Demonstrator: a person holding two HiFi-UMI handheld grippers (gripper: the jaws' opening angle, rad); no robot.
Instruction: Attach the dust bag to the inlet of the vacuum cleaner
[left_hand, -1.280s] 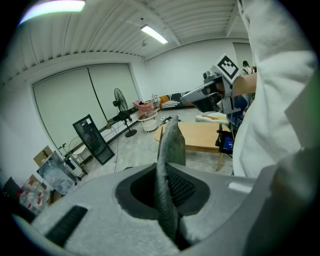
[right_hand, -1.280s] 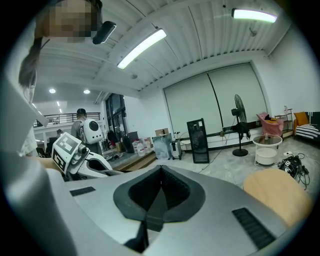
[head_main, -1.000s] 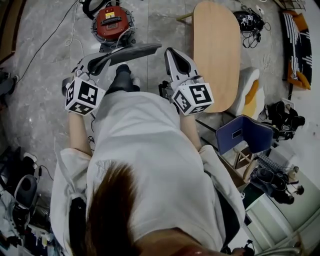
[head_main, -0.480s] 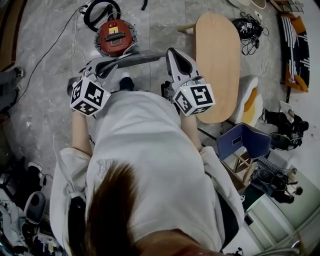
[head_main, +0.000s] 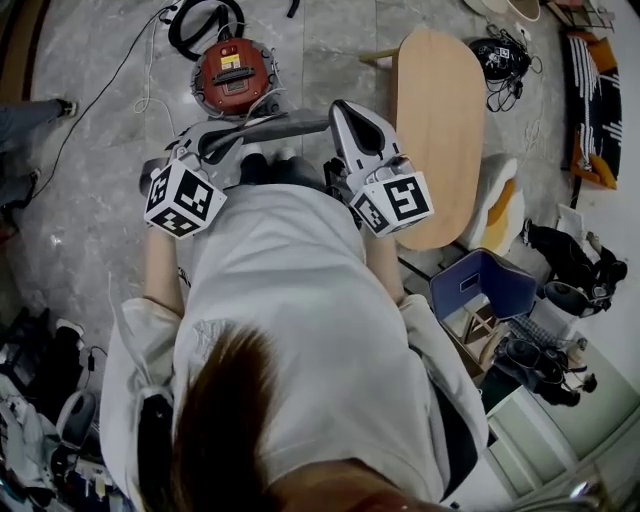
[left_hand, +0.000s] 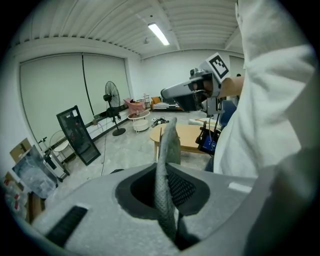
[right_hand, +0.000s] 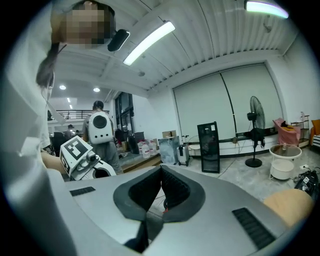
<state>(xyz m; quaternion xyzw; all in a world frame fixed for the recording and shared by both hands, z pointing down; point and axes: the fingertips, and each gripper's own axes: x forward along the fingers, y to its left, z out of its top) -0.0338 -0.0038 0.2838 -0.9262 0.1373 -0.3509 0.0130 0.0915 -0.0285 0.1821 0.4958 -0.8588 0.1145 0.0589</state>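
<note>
A grey dust bag (head_main: 268, 126) hangs flat and long between my two grippers, above the floor. My left gripper (head_main: 200, 138) is shut on its left end; in the left gripper view the bag (left_hand: 165, 165) stands edge-on, pinched between the jaws of my left gripper (left_hand: 167, 220). The red round vacuum cleaner (head_main: 232, 75) sits on the floor just beyond the bag. My right gripper (head_main: 346, 106) is shut, empty, by the bag's right end. In the right gripper view that right gripper (right_hand: 160, 172) has nothing between its closed jaws.
A light wooden table (head_main: 436, 130) stands to the right, a blue chair (head_main: 482, 282) nearer me. A black hose (head_main: 203, 18) and cables lie behind the vacuum cleaner. Someone's foot (head_main: 62, 106) stands at the left edge. Clutter lines the lower left.
Both grippers came closer to the red vacuum cleaner, the bag still in the left one. A person's leg and foot has appeared at the left edge.
</note>
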